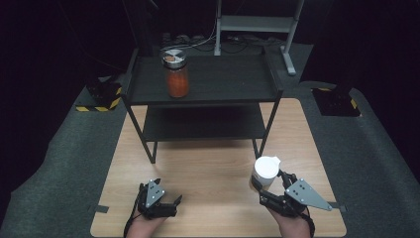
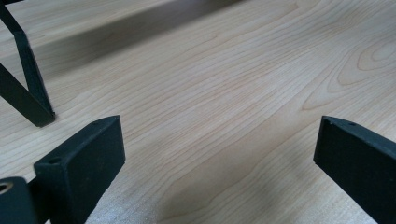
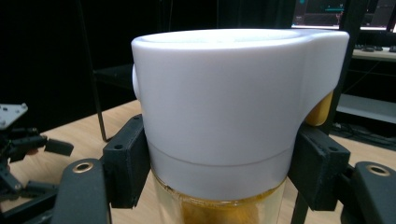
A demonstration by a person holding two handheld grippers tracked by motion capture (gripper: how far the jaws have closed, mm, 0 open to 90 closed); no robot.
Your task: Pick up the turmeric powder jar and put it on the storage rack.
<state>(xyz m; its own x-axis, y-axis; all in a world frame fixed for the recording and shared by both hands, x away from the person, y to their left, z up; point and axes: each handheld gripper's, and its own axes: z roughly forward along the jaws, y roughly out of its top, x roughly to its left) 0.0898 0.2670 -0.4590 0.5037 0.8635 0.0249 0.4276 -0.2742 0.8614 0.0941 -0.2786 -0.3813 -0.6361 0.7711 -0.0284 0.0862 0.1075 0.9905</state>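
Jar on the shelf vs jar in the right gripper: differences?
The shelf jar has a metallic lid and red-orange contents; the held jar has a white cap and yellowish contents. The shelf jar stands free on the black shelf; the held jar is clamped by the right gripper. Both are clear and upright.

Light wooden desk [image 1: 218,163] on grey carpet floor [image 1: 54,153], black two-tier shelf rack [image 1: 203,79] at the desk's far edge, grey metal frame [image 1: 257,24] behind it, yellow-black striped feet [image 1: 101,99], dark room beyond
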